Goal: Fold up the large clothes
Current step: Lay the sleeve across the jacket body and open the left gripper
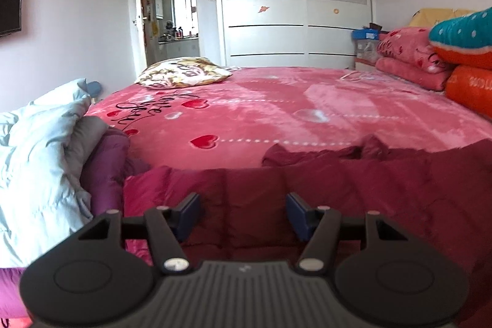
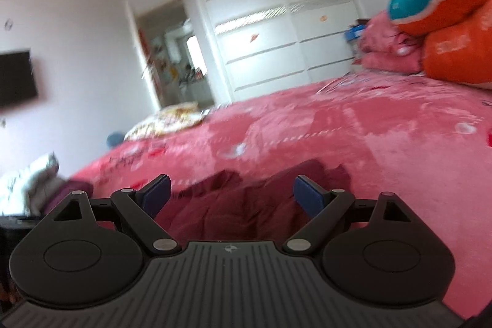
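Looking along the left gripper [image 1: 243, 212], we see its blue pads [image 1: 189, 212] standing apart with nothing pinched between them; the dark red padded coat [image 1: 307, 183] lies spread on the bed just under and ahead of the claw. To the claw's left sits a heap of pale blue and purple garments [image 1: 40, 162]. Beyond the coat stretches the pink heart-print blanket [image 1: 261, 112], with a floral pillow [image 1: 184, 73] far ahead and stacked quilts [image 1: 436, 57] off to the right.

From the right gripper [image 2: 230, 195], blurred and tilted, we see jaws set wide and empty. The same coat [image 2: 233, 205] lies crumpled directly below and between its fingers, with pink blanket [image 2: 369, 143] ahead and right.
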### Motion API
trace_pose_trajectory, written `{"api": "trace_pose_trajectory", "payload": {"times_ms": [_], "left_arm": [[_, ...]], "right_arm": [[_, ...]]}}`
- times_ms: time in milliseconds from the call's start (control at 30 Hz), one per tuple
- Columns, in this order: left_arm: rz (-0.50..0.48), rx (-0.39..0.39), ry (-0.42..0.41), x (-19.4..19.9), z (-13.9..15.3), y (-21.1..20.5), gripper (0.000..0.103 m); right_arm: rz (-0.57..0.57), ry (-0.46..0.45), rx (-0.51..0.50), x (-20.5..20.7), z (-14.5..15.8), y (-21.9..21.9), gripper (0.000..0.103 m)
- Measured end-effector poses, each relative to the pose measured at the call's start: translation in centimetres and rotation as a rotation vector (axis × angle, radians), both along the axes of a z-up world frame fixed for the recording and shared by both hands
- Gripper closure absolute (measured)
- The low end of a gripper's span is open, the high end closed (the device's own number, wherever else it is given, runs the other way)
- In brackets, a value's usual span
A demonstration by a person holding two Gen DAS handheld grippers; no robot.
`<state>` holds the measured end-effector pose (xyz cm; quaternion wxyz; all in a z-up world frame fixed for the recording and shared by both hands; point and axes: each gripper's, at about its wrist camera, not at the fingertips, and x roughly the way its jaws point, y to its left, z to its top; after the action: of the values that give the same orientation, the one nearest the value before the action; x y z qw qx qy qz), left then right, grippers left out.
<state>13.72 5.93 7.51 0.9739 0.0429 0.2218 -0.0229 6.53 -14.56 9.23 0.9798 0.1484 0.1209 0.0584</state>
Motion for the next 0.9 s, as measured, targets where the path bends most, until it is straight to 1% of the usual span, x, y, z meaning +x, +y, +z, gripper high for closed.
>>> {"api": "trace_pose_trajectory", "payload": {"times_ms": [67,133,200,267,400,467,567,767,900], "left_arm": [[0.0,-0.002,-0.001,0.2,-0.8,0.7,0.042],[-0.002,0.003,-0.004,0.4,-1.5,0.8,0.042],[-0.005,0.014,-0.007,0.5,-2.3,1.0,0.042],[-0.011,0.012,-0.013,0.4,-3.0,1.1,0.04],[-0.025,0.019,-0.032,0.6,-4.6,1.2,0.036],[-0.027,0.01,-0.034,0.7,-5.3,1.3,0.035],[-0.035,-0.014,-0.027,1.2,-6.0,1.5,0.034],[-0.044,-0.056,0.023,2.2,-6.6,2.0,0.031],[-0.044,-0.054,0.038,2.4,-6.8,1.8,0.03]], "right_arm": [[0.042,0.032,-0.043,1.2,-0.3,0.7,0.0],[0.071,0.081,-0.117,2.3,-0.7,1.6,0.0],[0.056,0.13,-0.201,3.2,-1.5,2.2,0.0],[0.052,0.181,-0.242,4.0,-2.5,2.5,0.0],[0.049,0.233,-0.26,5.1,-3.5,2.0,0.0],[0.06,0.269,-0.255,5.9,-3.8,2.1,0.0],[0.068,0.291,-0.249,6.5,-4.5,2.5,0.0],[0.075,0.292,-0.242,6.6,-5.7,3.0,0.0],[0.072,0.285,-0.246,6.4,-5.7,2.8,0.0]]}}
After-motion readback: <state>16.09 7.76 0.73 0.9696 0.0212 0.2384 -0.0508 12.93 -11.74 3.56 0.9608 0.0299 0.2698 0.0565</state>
